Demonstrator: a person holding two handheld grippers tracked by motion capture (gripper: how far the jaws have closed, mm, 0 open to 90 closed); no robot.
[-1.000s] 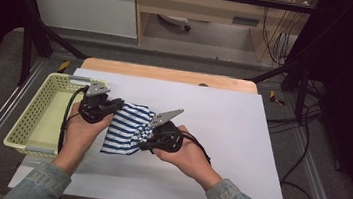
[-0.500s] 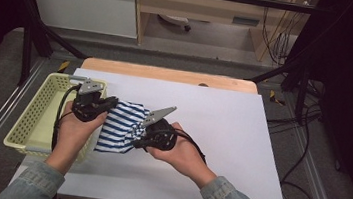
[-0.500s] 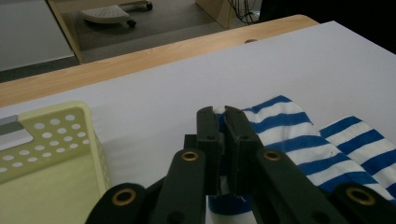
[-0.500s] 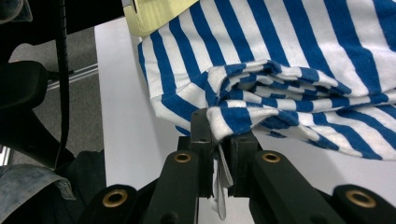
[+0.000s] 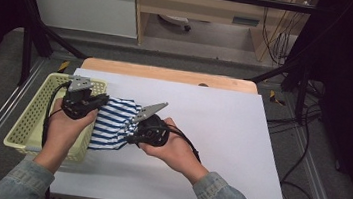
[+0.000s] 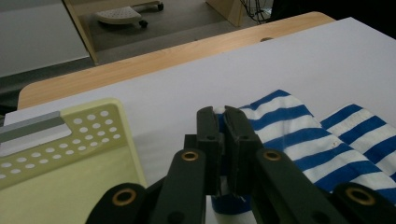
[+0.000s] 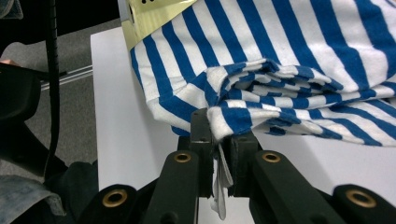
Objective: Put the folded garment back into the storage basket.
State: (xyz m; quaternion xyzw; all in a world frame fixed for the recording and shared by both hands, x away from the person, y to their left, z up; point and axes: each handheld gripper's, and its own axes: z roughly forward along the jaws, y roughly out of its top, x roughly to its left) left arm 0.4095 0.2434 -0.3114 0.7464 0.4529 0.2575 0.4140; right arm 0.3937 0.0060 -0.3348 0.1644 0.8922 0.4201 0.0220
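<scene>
White table (image 5: 221,135), yellow basket (image 5: 31,118) beside striped cloth (image 5: 111,122)

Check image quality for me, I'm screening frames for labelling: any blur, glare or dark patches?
High view: sharp and evenly lit on the table, corners dark. Left gripper view: cloth and basket clear, the near jaws soft. Right gripper view: stripes crisp, left edge in shadow. No glare.

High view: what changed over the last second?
Both hands carried the striped cloth leftward toward the yellow basket; the left gripper now sits over the basket's right rim, and the right gripper followed across the white table. Nothing was taken or let go: both stay shut on the cloth, which is still bunched between them. The basket has not moved.
</scene>
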